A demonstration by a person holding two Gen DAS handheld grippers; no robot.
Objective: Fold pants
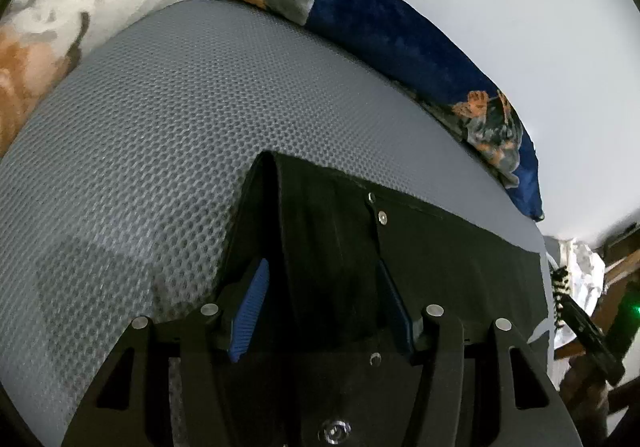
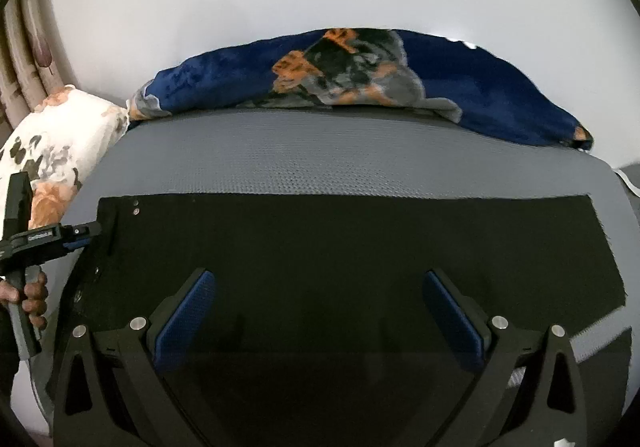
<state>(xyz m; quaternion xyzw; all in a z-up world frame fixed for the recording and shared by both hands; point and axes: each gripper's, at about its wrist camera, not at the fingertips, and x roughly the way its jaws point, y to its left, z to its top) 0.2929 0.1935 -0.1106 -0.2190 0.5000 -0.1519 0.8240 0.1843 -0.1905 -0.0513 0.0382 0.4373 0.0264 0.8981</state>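
Observation:
Black pants (image 2: 340, 247) lie flat across a grey mesh mattress (image 2: 320, 163), waistband with metal snaps at the left (image 2: 136, 207). In the left wrist view the pants (image 1: 440, 247) show their waistband snaps (image 1: 383, 217) just ahead. My left gripper (image 1: 322, 275) has its blue pads apart around the raised waistband edge of the pants. It also shows in the right wrist view (image 2: 86, 235) at the pants' left edge. My right gripper (image 2: 320, 287) is wide open, low over the middle of the pants, holding nothing.
A blue blanket with an orange and grey print (image 2: 360, 79) lies along the far edge of the mattress by a white wall. A floral pillow (image 2: 60, 143) sits at the far left. Clutter and wooden furniture (image 1: 600, 279) stand off the mattress's right end.

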